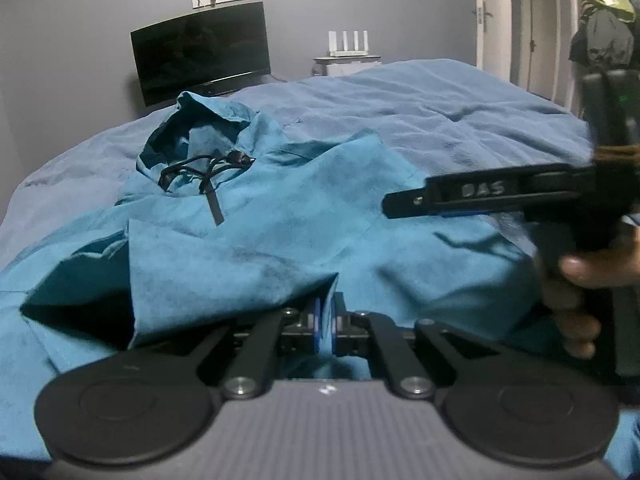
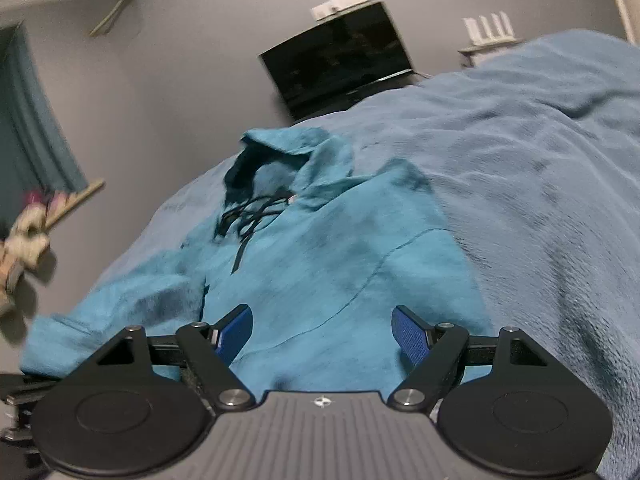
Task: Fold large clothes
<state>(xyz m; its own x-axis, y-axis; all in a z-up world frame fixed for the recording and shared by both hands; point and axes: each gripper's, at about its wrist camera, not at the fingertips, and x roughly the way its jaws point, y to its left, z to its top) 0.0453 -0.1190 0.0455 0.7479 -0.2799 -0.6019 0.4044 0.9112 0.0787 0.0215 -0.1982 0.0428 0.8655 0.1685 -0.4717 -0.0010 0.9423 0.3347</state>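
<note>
A teal hoodie (image 1: 280, 220) lies face up on the bed, hood (image 1: 200, 132) at the far end, black drawstrings (image 1: 192, 168) tangled at the neck. My left gripper (image 1: 325, 316) is shut on a fold of the hoodie's cloth, which is drawn over the body from the left. At the right of the left wrist view, a hand (image 1: 580, 280) holds the right gripper, one black finger (image 1: 460, 194) of it reaching over the hoodie. In the right wrist view the right gripper (image 2: 324, 334) stands open above the hoodie (image 2: 320, 248) with nothing between its blue pads (image 2: 412, 336).
A blue blanket (image 1: 440, 112) covers the bed (image 2: 540, 160). A dark monitor (image 1: 200, 52) and a white router (image 1: 348, 44) stand behind the bed against the grey wall. A door (image 1: 540, 40) and hanging clothes (image 1: 604, 28) are at the far right.
</note>
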